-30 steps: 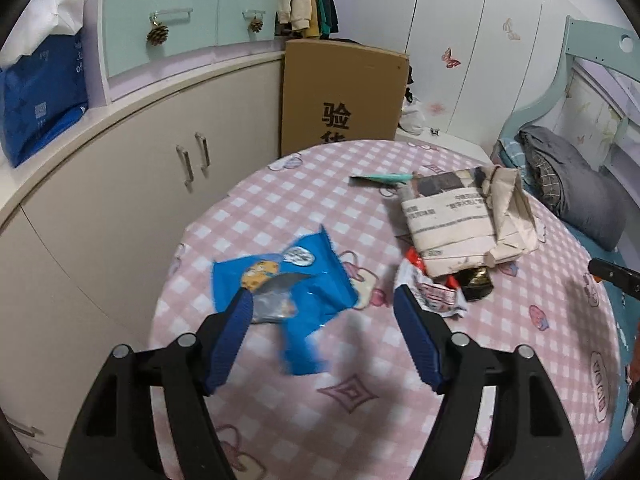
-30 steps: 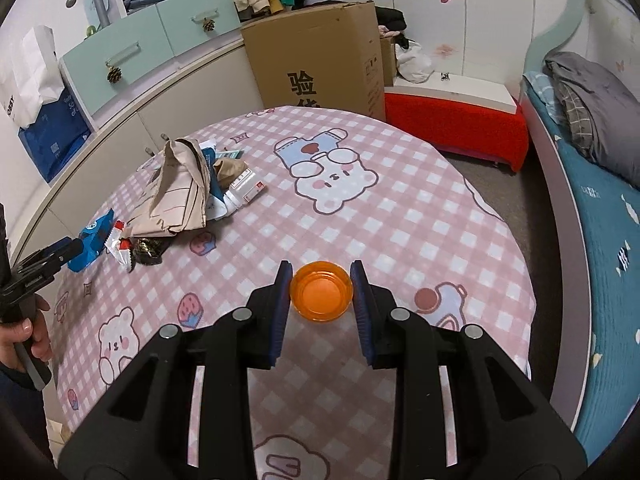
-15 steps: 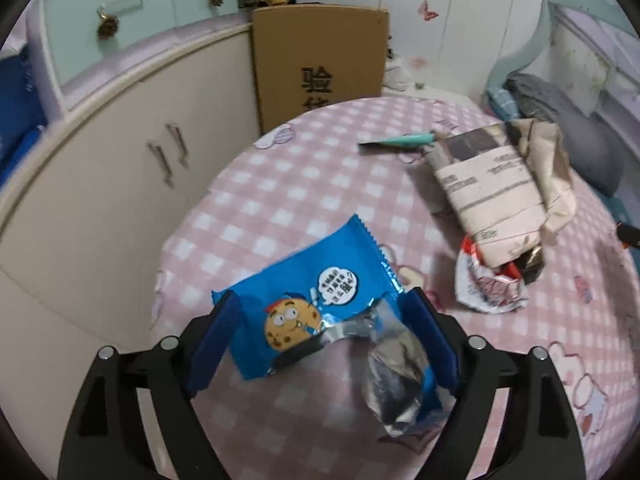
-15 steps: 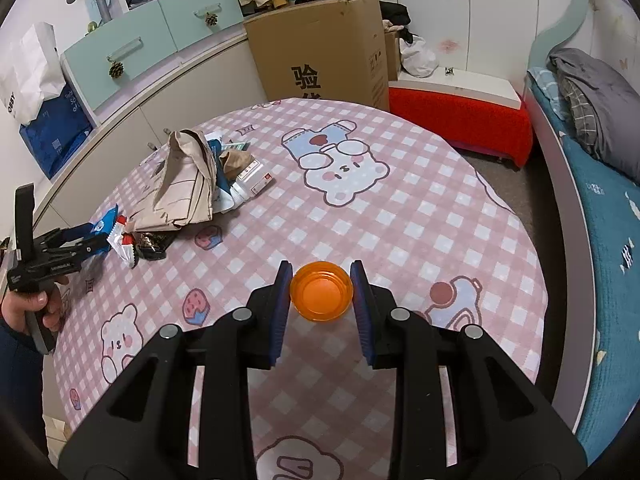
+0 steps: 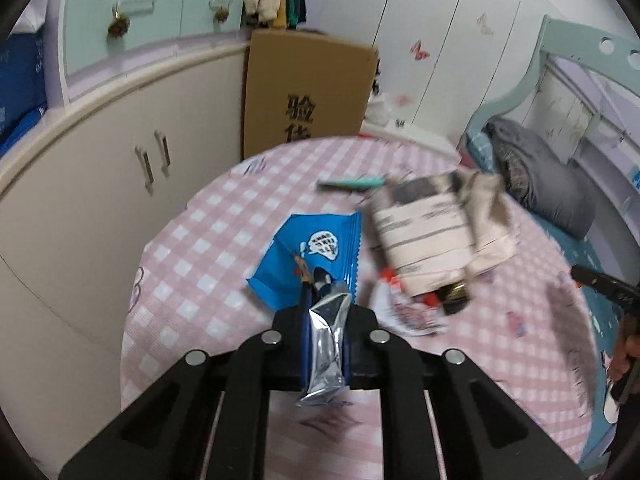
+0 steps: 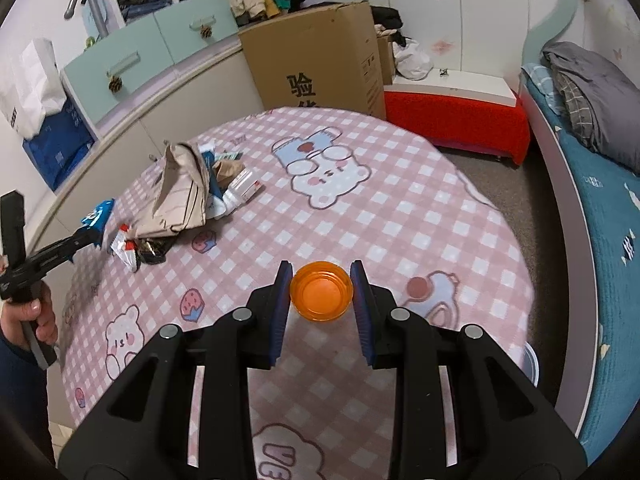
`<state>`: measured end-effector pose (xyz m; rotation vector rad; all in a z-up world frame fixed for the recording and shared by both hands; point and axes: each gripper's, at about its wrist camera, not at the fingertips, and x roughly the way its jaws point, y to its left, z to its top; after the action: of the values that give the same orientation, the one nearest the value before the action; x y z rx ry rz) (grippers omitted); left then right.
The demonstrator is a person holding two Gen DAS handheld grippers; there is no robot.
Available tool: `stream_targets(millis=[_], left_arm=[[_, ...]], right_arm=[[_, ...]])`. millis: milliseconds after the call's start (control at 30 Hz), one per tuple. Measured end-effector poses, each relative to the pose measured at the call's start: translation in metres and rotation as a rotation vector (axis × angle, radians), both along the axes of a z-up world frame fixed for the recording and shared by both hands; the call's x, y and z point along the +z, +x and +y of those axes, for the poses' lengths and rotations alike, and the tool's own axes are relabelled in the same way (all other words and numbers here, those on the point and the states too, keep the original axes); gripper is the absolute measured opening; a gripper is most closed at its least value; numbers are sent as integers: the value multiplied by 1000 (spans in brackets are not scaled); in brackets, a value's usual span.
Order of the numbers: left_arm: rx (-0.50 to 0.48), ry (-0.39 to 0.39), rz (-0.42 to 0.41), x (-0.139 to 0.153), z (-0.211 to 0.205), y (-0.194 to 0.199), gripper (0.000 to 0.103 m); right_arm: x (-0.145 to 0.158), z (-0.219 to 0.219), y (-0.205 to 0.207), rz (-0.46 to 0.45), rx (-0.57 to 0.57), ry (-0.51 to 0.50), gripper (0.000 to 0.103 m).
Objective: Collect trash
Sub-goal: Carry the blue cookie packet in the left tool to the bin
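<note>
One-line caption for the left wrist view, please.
Left gripper clamps a torn blue foil cookie wrapper above the pink checked tablecloth, beside a crumpled beige paper bag.

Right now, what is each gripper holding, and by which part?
The left gripper pinches the blue snack wrapper at its torn, silvery open end. The right gripper holds the orange cup by its sides.

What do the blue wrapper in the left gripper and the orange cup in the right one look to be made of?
Blue wrapper: thin plastic film with a foil lining, judging by the shiny silver inside and crinkled folds. The left gripper is shut on it.

Orange cup: probably translucent glossy plastic, since light glows through its wall; glass cannot be ruled out. The right gripper is shut on it.
</note>
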<state>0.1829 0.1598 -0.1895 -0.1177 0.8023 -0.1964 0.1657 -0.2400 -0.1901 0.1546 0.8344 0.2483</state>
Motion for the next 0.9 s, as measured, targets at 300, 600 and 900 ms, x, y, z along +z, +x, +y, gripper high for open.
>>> stream_targets(millis=[300,600,900], left_arm=[[-112,-27,-118,54,-91,-29,11],[-383,-95,-84,57,-268,-33,11],[-597,-111,76,5,-439,-21,11]], right_arm=[[19,-53,-24,-68,-73,61,29],[13,-158,-61,-102,-239,129,29],[-54,-292,-105,-9,-511,215,29]])
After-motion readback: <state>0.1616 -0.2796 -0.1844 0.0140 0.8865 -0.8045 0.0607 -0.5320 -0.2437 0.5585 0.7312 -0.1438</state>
